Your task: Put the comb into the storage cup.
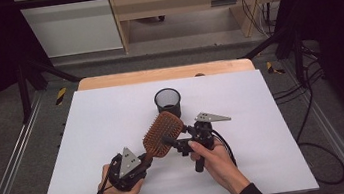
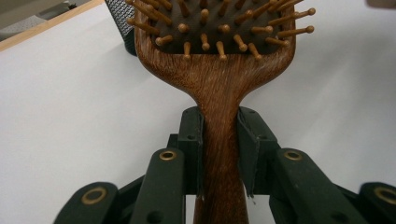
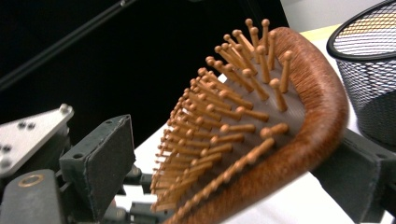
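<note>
A wooden paddle hairbrush [image 1: 163, 132] is held above the white table [image 1: 94, 137], bristles up and tilted. My left gripper [image 1: 144, 159] is shut on its handle [image 2: 219, 140], with both pads pressed against the wood. My right gripper [image 1: 172, 145] is open, its jaws standing on either side of the brush head [image 3: 261, 121]. One pad [image 3: 103, 161] faces the bristle tips with a small gap. The other jaw lies along the brush's back. A black mesh cup [image 1: 167, 102] stands upright just beyond the brush head.
The white table's far edge meets a wooden strip [image 1: 164, 74]. The mesh cup [image 3: 369, 70] is close to the right jaw's side, and its wall [image 2: 119, 23] shows past the brush. Cables [image 1: 314, 123] lie on the floor at the right.
</note>
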`<state>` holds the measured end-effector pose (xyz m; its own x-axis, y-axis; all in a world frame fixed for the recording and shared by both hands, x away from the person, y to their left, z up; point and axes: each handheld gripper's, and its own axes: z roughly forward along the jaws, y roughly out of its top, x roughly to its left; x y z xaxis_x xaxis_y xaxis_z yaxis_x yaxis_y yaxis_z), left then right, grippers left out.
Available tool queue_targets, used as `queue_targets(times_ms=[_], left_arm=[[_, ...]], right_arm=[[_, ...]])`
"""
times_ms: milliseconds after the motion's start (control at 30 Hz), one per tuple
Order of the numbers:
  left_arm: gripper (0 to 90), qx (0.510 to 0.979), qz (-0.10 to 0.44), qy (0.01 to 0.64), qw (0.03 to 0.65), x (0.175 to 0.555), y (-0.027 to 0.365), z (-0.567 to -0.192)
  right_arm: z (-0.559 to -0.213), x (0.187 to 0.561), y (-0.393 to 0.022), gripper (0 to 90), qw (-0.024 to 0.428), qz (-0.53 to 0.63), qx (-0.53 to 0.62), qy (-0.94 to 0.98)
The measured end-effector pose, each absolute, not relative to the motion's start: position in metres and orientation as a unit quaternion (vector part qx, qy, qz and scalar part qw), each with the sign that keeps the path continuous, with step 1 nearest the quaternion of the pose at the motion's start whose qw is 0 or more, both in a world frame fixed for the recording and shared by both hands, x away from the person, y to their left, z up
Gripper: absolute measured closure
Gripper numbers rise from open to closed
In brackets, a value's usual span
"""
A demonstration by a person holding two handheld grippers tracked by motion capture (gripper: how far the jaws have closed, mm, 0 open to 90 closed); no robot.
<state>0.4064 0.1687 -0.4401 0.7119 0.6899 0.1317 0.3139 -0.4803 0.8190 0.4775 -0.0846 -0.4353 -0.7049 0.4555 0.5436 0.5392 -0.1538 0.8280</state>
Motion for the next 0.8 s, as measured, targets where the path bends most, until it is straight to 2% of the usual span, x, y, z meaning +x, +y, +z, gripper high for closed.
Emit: queue_targets(times_ms=[433,800], left_arm=[[72.8,0.826,0.234,0.296,0.418,0.4031,0.1655,-0.4386],[72.9,0.823,0.232,0.297,0.425,0.4056,0.1669,-0.4403]], right_arm=[[-0.433,0.4752,-0.0845,20.2,0.052,-0.671,-0.385,-0.632],[-0.4318,0.4753,-0.0838,25.1,0.044,-0.674,-0.393,-0.624]])
